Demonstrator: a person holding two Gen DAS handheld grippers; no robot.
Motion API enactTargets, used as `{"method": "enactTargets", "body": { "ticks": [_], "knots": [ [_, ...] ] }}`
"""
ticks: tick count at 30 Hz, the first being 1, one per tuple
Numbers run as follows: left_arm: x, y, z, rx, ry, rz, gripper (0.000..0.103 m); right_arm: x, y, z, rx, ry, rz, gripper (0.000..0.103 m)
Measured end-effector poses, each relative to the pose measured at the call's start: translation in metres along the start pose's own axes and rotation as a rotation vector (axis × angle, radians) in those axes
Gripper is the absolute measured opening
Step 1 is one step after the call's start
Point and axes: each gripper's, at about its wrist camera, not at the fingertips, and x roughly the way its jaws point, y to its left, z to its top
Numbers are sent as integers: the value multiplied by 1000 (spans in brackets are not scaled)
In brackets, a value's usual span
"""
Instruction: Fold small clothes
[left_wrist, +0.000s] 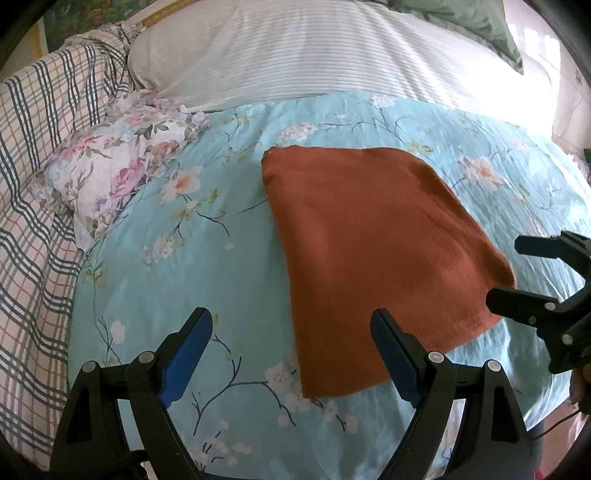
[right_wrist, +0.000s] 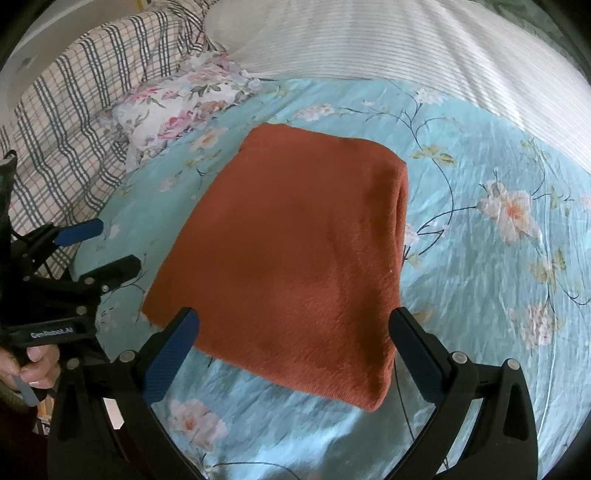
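A rust-orange cloth (left_wrist: 373, 254) lies flat and folded on the turquoise floral bedsheet (left_wrist: 177, 266); in the right wrist view the cloth (right_wrist: 295, 254) shows a doubled fold along its right edge. My left gripper (left_wrist: 291, 325) is open and empty, hovering over the cloth's near left edge. My right gripper (right_wrist: 293, 325) is open and empty, just short of the cloth's near edge. The right gripper also shows at the right of the left wrist view (left_wrist: 506, 269), and the left gripper at the left of the right wrist view (right_wrist: 110, 247).
A floral pillow (left_wrist: 110, 173) and a plaid blanket (left_wrist: 33, 192) lie at the left. A white ribbed cover (left_wrist: 314, 51) lies behind the sheet, with a green cloth (left_wrist: 476, 26) at the far right. A thin dark cable (right_wrist: 402, 398) runs under the cloth's near corner.
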Motion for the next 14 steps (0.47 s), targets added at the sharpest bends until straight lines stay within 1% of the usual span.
{"method": "enactTargets", "body": {
  "ticks": [3,5,6,8,14],
  "knots": [
    [3,1,1,-6,2,-10,88,5,-1,0,8,7,1,102],
    [1,0,0,5,-18,-13,88,7,-1,0,9,8,5,102],
    [-1,-2,-1,16,-32,7,88,7,-1,0,8,7,5,102],
    [-1,-6,-1,29,-33,22,89,9,-3,-1,11,7,2,102],
    [4,-6,-1,17,-26,-4,89,10,-12,-3,35,-1,-2,102]
  ]
}}
